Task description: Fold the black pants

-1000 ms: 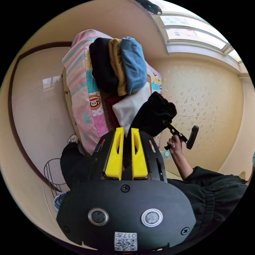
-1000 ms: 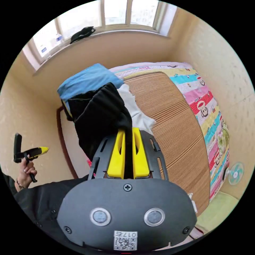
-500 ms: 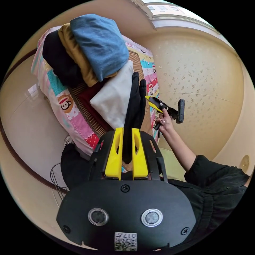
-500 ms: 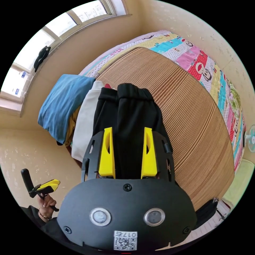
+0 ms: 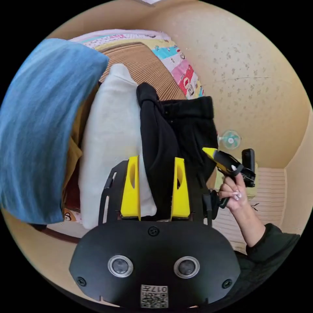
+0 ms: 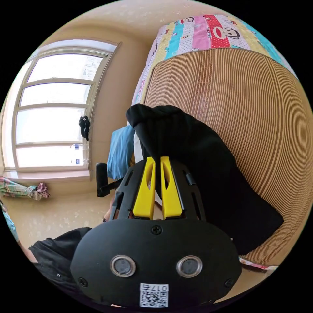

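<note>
Left gripper [image 5: 155,187] gapes around black pants [image 5: 182,130]; right gripper [image 6: 156,187] pinches them; a window [image 6: 55,111] at nine o'clock in the right gripper view.

We see soft black pants [image 6: 208,169], a ribbed brown woven mat [image 6: 247,97], and a folded blue cloth [image 5: 36,124].

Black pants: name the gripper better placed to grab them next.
Probably left: the left gripper stands open astride the folded black cloth pants, while the right gripper is shut at their edge.
</note>
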The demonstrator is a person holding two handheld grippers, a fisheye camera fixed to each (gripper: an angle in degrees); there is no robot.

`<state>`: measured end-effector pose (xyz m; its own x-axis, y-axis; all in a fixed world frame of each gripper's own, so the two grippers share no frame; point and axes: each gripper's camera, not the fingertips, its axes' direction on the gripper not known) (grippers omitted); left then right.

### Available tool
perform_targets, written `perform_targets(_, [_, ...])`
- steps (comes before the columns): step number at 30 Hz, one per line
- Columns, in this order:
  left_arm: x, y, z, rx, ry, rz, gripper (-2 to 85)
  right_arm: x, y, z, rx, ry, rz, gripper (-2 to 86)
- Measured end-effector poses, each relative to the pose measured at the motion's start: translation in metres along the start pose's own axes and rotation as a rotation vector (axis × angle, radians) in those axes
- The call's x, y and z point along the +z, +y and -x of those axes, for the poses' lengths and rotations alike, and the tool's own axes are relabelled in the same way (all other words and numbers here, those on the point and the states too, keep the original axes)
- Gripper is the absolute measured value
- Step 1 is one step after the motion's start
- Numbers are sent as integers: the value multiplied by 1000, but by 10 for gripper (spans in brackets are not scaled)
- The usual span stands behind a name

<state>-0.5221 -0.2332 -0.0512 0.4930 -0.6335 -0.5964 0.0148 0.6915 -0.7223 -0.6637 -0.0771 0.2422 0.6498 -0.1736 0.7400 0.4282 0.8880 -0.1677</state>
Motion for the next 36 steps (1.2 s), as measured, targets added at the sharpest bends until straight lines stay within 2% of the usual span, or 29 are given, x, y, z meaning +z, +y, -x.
perform_targets(3, [10,17,-12,32,-106,24,72,-51,29,13,-41,4,-50,36])
perform_targets(7, [-14,99,-49,181,-3,-99,43,-142,91,31,-103,71,-153,35])
perform_targets(10, [-51,179,-110,349,-31,-226,40,-232,162,53,-158,141,-297,35])
perform_targets(14, [-98,259,-183,484,-120,-430,39,-360,269,91,-167,187,-606,33])
perform_targets(18, [-153,328,-277,717,34,-682,36,-461,373,153,-297,236,-927,31])
perform_targets(22, [-210,410,-362,950,162,-992,36,-519,465,215,-479,323,-1143,30])
perform_targets(25, [-246,460,-395,1041,285,-1159,37,-555,534,263,-624,398,-1302,29])
perform_targets(29, [-271,502,-422,1081,396,-1270,40,-602,598,314,-751,454,-1466,29])
perform_targets(33, [-272,528,-435,1105,572,-1279,41,-643,632,327,-800,339,-1563,27])
perform_targets(36, [-253,544,-438,1109,610,-1292,42,-666,636,322,-797,286,-1572,27])
